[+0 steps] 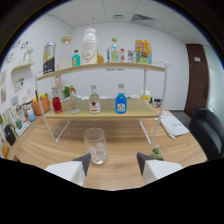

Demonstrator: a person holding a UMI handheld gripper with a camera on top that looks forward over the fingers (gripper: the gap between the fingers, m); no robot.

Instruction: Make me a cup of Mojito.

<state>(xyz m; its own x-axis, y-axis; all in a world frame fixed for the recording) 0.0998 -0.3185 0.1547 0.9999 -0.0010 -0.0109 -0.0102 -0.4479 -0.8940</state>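
On the lower shelf (100,114) of the white rack, a bottle with red liquid (57,102) stands at the left, then a clear bottle with a red label (94,100), then a blue bottle (120,100). The clear glass (95,145) with ice stands on the wooden table (45,147), just ahead of the left finger. The gripper (114,163) is open and holds nothing. A small green piece (157,151) lies near the right finger.
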